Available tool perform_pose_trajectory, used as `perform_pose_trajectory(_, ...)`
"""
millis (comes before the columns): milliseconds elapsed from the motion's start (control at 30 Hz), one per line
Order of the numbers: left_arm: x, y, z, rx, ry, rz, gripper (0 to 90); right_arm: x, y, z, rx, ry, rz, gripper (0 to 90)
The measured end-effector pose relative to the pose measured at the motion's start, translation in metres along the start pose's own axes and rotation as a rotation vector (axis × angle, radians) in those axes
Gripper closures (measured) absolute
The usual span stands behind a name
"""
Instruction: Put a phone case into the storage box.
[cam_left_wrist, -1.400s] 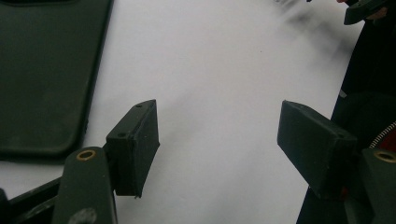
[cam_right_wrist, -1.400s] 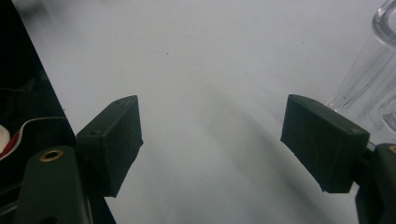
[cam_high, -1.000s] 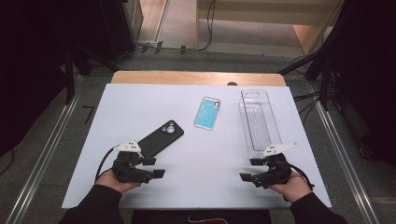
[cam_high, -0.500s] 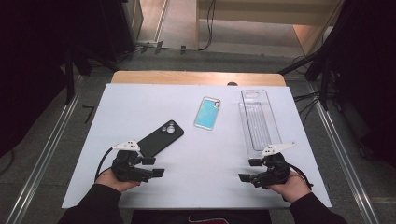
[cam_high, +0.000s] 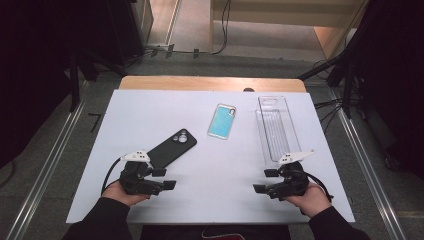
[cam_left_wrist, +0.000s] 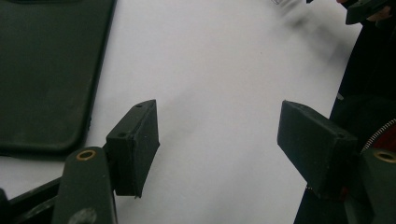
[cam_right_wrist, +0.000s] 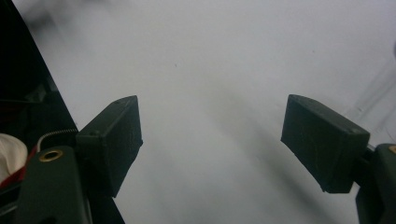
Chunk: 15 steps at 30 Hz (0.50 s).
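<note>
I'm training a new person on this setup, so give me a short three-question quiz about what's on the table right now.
1. True or false: the left gripper is shut on the black phone.
2. Which thing lies between the black phone and the clear tray?
A. a blue phone
B. a red cup
C. a roll of tape
3. Fill in: the right gripper rests near the ____ end of the clear tray, on the white table.

Key:
1. False. Its jaws stand open over bare table, with the black phone off to one side.
2. A, the blue phone.
3. Near, meaning the end closest to the person.
</note>
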<state>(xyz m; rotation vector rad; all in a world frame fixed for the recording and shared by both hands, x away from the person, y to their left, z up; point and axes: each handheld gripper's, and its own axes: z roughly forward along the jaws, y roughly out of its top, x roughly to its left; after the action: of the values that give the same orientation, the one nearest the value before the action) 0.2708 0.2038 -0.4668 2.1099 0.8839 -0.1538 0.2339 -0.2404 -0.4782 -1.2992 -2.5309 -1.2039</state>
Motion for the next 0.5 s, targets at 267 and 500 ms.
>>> perform_pose_trajectory(267, 0.0, 0.0, 0.0, -0.002, 0.0, -0.003, 29.6, 0.017, 0.023, 0.006, -0.037, 0.0, 0.008, 17.4)
perform_pose_trajectory(500, 0.0, 0.0, -0.001, -0.004, 0.003, -0.004, 29.7, 0.022, 0.042, 0.012, -0.045, -0.026, 0.038, 17.5)
